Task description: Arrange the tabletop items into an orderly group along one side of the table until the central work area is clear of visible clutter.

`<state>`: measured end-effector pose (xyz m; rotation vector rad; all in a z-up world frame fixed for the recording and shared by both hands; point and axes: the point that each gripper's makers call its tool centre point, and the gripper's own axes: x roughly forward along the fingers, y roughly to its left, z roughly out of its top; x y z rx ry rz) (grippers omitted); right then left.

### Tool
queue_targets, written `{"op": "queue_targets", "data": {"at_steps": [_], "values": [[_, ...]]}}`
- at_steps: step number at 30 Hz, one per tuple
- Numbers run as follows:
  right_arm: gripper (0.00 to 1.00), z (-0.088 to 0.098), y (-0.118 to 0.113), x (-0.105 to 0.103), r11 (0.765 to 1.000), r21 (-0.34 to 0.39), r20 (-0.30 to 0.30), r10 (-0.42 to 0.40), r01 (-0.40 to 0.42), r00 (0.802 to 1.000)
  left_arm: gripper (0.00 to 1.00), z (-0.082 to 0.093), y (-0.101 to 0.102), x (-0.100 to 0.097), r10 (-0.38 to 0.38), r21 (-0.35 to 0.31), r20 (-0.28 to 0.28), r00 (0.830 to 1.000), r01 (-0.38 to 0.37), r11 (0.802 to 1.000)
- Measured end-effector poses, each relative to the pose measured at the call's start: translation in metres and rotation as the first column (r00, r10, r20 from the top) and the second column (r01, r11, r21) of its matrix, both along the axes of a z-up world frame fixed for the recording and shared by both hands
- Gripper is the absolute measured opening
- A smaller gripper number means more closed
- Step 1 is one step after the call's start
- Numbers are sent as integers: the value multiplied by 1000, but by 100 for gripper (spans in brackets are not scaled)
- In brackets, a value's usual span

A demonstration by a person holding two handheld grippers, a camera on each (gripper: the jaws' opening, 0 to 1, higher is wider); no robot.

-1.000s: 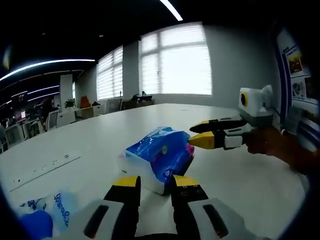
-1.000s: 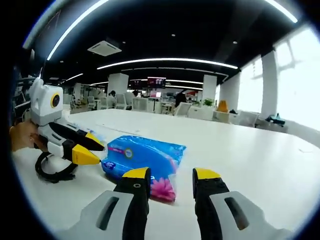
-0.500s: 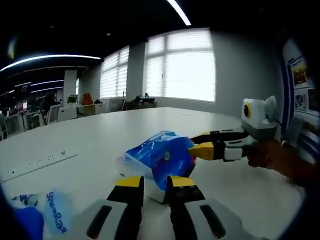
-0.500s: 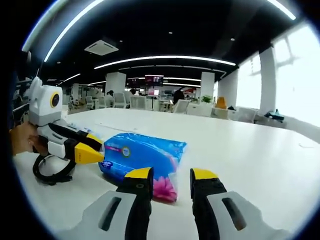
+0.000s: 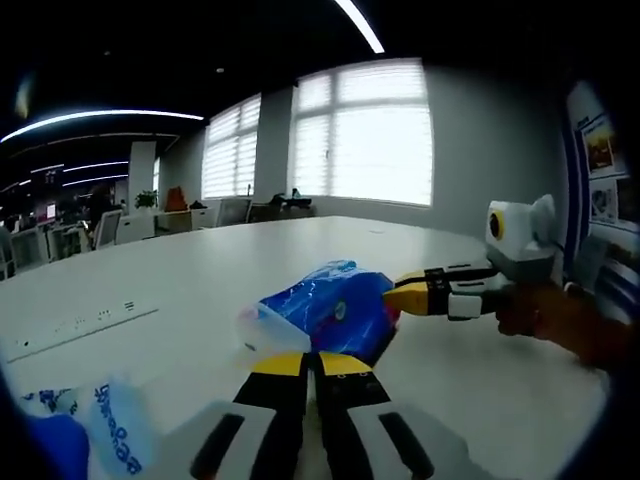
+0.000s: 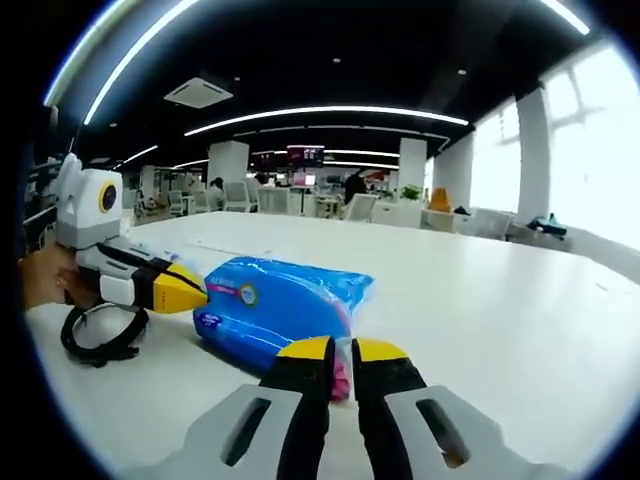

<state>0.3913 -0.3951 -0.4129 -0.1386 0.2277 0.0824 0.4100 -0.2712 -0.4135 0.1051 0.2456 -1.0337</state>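
A blue plastic-wrapped tissue pack (image 5: 330,308) lies on the white table (image 5: 200,290) between both grippers. My left gripper (image 5: 315,362) is shut on the pack's near end. From the right, my right gripper (image 5: 395,293) reaches in with its yellow-tipped jaws pinched on the far end. In the right gripper view the same pack (image 6: 270,305) stretches leftward. There my right gripper (image 6: 342,350) is shut on its pink-printed end, and the left gripper (image 6: 195,290) meets the opposite end with its jaws together.
A black cable loop (image 6: 95,335) lies under the left gripper. A blue-and-white plastic bag (image 5: 110,430) sits at the near left, and a flush power strip (image 5: 80,330) is set into the table. A hand (image 5: 560,320) holds the right gripper. Office chairs stand beyond the table.
Both grippers went from open to shut, each closing on one end of the tissue pack. The pack's near end now sits a little tilted up.
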Motion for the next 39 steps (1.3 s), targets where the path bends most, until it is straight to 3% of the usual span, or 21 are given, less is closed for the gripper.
{"op": "queue_targets", "data": {"at_steps": [12,30,39], "values": [[2,5,4,2,998,-58,24,-10,11,1000,0,7,0,2,-15,39,109,994,11,999],[1,11,22,7,996,-91,53,18,-13,998,0,15,16,13,-12,60,167,986,3,998],[1,22,39,9,993,-117,79,37,-28,996,0,28,26,14,-25,70,207,978,10,997]]}}
